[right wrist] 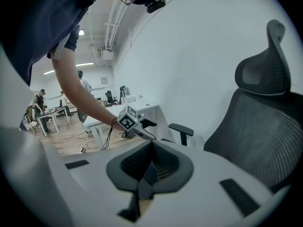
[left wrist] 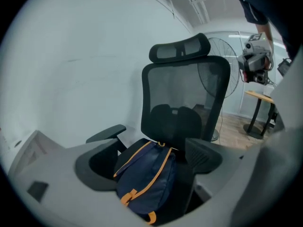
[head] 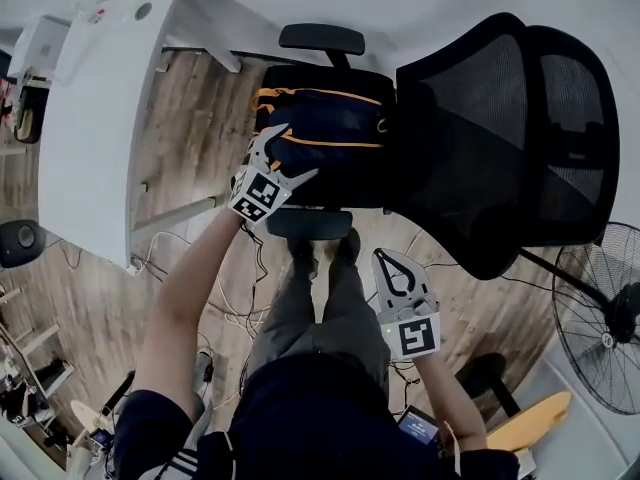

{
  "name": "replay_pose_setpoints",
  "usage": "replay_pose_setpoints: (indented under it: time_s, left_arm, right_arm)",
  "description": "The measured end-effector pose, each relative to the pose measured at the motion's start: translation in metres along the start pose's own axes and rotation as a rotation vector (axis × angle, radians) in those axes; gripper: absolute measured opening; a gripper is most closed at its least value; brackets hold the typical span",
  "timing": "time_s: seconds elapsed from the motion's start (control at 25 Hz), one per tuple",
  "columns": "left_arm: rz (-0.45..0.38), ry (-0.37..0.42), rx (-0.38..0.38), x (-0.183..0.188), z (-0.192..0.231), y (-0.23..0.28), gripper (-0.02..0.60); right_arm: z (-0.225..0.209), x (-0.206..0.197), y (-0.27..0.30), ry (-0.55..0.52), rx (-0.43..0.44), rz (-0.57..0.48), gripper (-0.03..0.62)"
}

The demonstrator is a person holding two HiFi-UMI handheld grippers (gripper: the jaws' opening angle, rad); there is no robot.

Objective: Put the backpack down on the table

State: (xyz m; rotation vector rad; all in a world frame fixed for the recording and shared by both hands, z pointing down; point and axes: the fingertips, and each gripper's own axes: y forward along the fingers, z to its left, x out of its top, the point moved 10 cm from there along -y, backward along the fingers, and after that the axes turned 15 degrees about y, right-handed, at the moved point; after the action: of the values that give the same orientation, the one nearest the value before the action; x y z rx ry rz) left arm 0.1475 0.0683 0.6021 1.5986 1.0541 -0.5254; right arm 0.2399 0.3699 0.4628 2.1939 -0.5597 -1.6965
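The left tool (head: 287,156) is held with its jaws spread wide and released, nothing being pressed by either pad. Directly ahead of it, framed in the gap between the two jaws in the left gripper view, the backpack (left wrist: 146,178) is seen: navy blue with orange trim and orange straps, lying on the seat of a black mesh office chair (head: 505,133) with its top end resting against the backrest. From the head view the tips of the left tool are seen over the near edge of the backpack, though contact cannot be confirmed. One armrest (head: 321,38) is found beyond the backpack, on the far side from the left tool, and another (head: 309,223) just beside the tool's marker cube. The right tool (head: 381,256) is clenched, its jaw tips brought together with nothing caught between them; it is held back from the seat, behind the left tool and to its right, above the person's leg. The white counter (head: 100,118) stands off to the left of the left tool, well apart from the backpack. A floor fan (head: 600,318) is seen to the right of the right tool.
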Motion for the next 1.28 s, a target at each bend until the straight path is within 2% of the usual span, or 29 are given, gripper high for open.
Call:
replay_pose_setpoints:
  time_s: [0.16, 0.36, 0.64, 1.04, 1.28]
  left_arm:
    - [0.026, 0.001, -0.033, -0.018, 0.004, 0.017, 0.451]
    - [0.038, 0.012, -0.077, -0.036, 0.007, 0.039, 0.420]
    - [0.050, 0.031, -0.152, -0.052, 0.008, 0.065, 0.406]
    - [0.165, 0.081, -0.276, -0.083, 0.004, 0.106, 0.380]
    - [0.224, 0.119, -0.332, -0.101, 0.000, 0.134, 0.337]
  right_arm:
    - [-0.003, -0.001, 0.018, 0.029, -0.008, -0.026, 0.000]
    - [-0.008, -0.008, 0.041, -0.006, -0.003, 0.008, 0.000]
    - [-0.020, -0.012, 0.070, 0.036, -0.018, -0.012, 0.006]
    - [-0.034, -0.023, 0.097, 0.064, -0.021, 0.028, 0.012]
    - [-0.038, -0.032, 0.111, 0.066, -0.003, 0.041, 0.015]
